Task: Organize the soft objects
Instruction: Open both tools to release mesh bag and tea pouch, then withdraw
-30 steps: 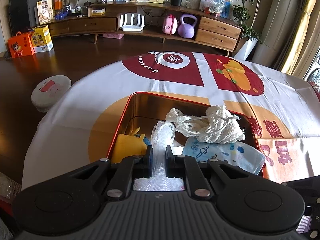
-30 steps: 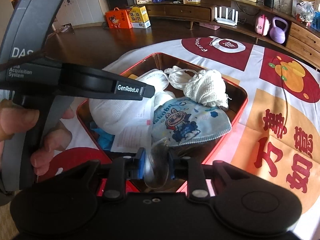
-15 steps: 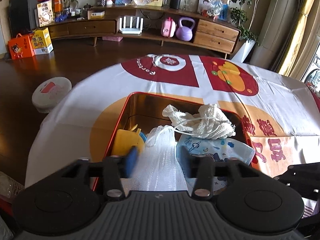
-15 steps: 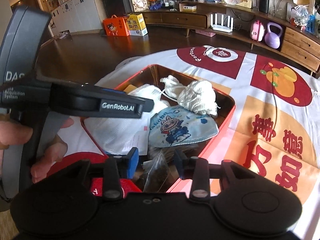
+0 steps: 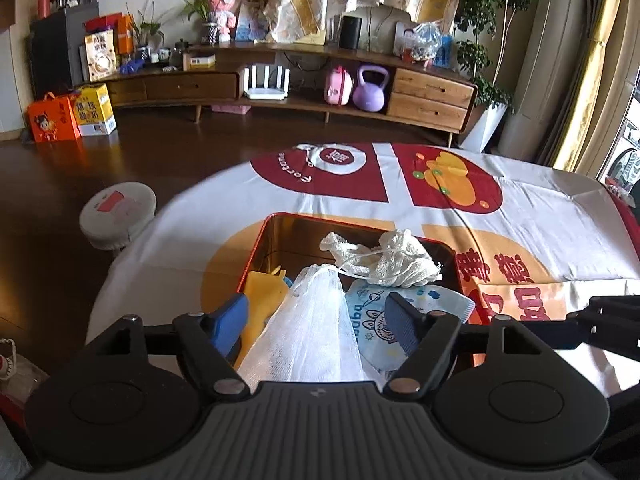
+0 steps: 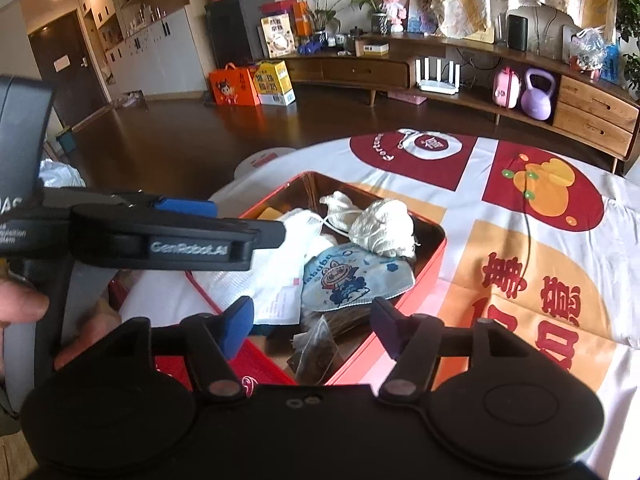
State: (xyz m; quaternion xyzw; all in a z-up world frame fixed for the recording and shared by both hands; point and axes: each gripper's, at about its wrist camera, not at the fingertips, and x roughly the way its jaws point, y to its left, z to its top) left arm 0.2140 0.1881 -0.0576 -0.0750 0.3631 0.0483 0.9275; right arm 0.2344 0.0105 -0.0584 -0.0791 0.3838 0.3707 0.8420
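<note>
The left gripper (image 5: 318, 316) is standing open now. A second ago its jaws were pinched tight on the white mesh bag (image 5: 308, 320), and they have just been opening wide. The bag is still lying between them, but the blue pads are not pressing on it. Its top is resting in the near left part of the red tin box (image 5: 256, 252), just beside a yellow thing (image 5: 260, 292).

The right gripper (image 6: 312, 320) is doing the same. It was squeezing a small see-through packet (image 6: 316, 354) a second ago, and its jaws have just been opening too. The packet is lying loose at the near edge of the box, between the open jaws and touching neither pad.

Both grippers are also sitting a little higher above the box than before.

Farther back in the box, a blue cartoon face mask (image 6: 352, 276) is lying flat, and a lumpy white net cloth (image 6: 380, 224) is sitting behind it. The box is resting on the table's red and orange cloth (image 6: 520, 264).

It looks like both soft things are dropped off in the box now, so this step seems done. Next, the hands will probably need to look for more soft things.
</note>
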